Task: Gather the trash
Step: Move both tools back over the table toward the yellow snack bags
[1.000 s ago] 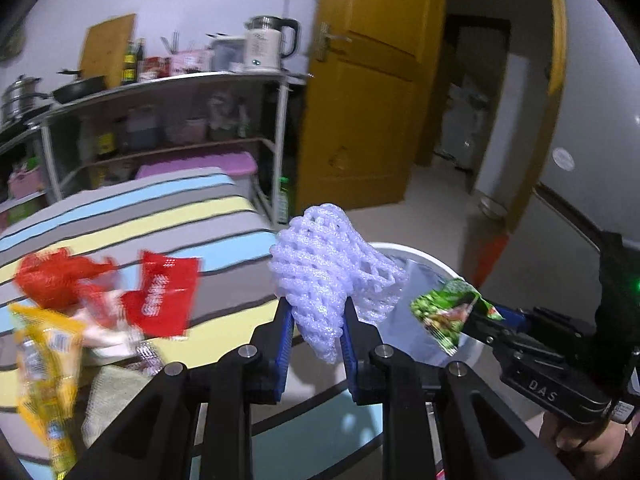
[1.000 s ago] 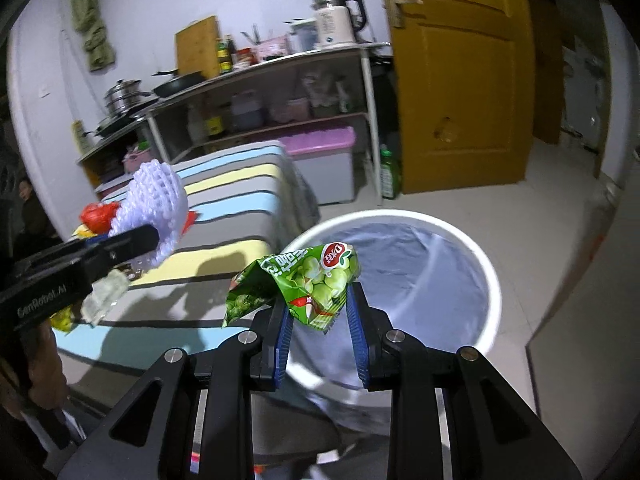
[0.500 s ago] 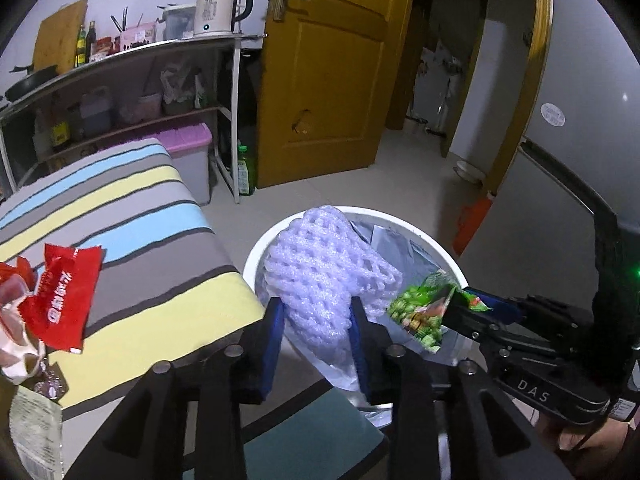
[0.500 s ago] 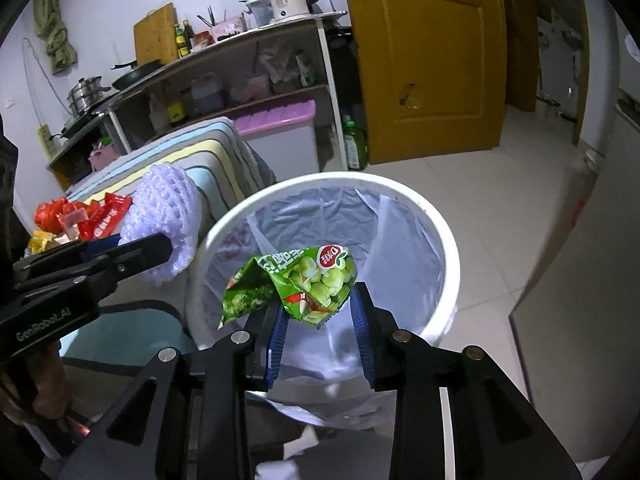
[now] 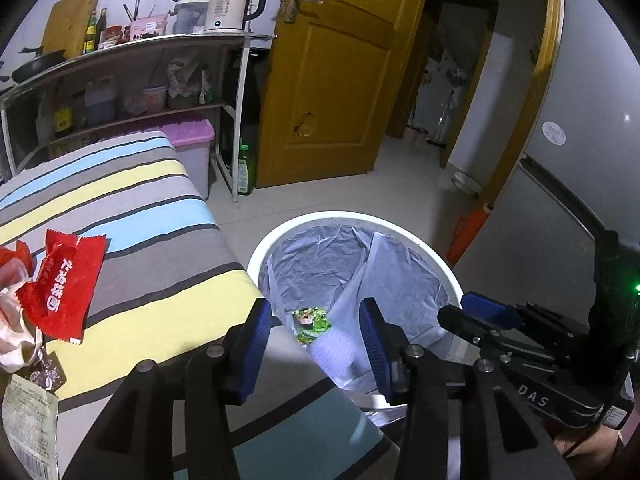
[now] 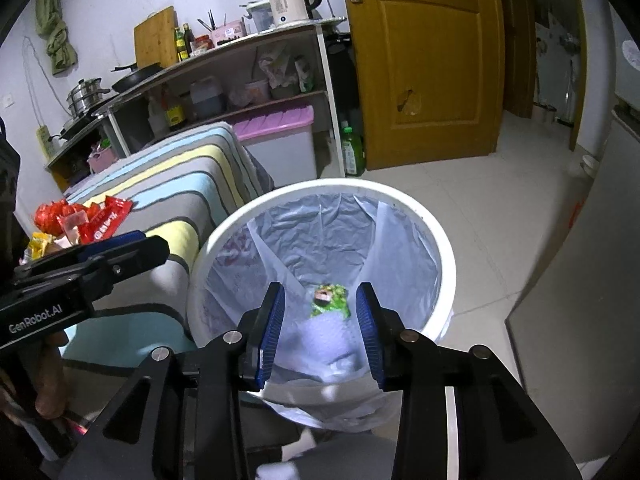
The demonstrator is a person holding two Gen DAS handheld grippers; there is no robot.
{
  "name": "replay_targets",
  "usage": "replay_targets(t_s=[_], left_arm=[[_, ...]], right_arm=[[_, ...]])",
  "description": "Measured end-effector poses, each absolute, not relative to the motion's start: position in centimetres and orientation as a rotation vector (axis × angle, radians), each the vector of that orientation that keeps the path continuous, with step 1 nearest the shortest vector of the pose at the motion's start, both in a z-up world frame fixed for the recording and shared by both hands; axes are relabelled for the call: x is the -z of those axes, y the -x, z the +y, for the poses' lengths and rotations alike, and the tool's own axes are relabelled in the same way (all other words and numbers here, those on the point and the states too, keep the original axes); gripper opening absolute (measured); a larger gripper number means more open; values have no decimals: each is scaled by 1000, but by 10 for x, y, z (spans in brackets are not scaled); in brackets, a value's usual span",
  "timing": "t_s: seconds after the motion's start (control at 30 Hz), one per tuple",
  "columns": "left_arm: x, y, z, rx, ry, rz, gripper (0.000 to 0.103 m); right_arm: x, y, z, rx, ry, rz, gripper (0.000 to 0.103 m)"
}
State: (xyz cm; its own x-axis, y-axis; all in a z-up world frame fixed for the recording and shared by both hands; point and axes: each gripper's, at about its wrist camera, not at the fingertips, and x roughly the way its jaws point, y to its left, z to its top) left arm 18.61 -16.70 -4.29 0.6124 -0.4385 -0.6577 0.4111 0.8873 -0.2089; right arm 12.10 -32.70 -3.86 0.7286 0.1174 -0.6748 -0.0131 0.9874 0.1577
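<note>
Far left, striped table cover [image 5: 132, 208]: leftover trash still on it. Pale printed packet [image 5: 28, 424] at the near edge, small dark foil wrapper [image 5: 47, 368] above it, then the red wrapper [image 5: 64, 284] lying flat on the grey and yellow stripes. Right wrist view shows the same heap as a red and yellow clump [image 6: 76, 220] at the table's left end.

Left gripper [image 5: 316, 338]: jaws wide and opening, nothing between the pads. It hangs over the near-left rim of the bin. A hand [image 6: 48, 380] is wrapped round its handle.

White bin [image 5: 420, 244] stands on the floor, just beside the table corner, lined with a grey bag [image 5: 320, 260]. At the bottom: green snack packet [image 5: 311, 320], and the white foam net [image 5: 335, 348] just beside it on the near side, apparently touching. Both are loose in the bag, well below both grippers.

Right gripper [image 6: 320, 322]: jaws about mid-width and opening, pads clear of everything, packet seen far below through the gap. It sits over the bin's near rim, right of the left gripper.

Background: shelf with kettle [image 5: 232, 4], yellow door [image 5: 340, 80].
</note>
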Motion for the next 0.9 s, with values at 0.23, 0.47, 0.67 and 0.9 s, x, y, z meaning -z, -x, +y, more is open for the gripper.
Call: replay_targets(t_s=[0.23,0.47,0.67,0.9], left_arm=[[27,-166,-144,449,76,707,45],[12,-142,-107,374,97,652,45],[2,-118,-70,287,107,618,45],[-2,-90,-25,190,115,586,45]], right_arm=[[20,-108,-308,-132,-121,688,38],[6,-96,-278,-212,-93,659,38],[-1,-87,-246,-277,-65,647,38],[-1,-80,-208,-372,-34,662,38]])
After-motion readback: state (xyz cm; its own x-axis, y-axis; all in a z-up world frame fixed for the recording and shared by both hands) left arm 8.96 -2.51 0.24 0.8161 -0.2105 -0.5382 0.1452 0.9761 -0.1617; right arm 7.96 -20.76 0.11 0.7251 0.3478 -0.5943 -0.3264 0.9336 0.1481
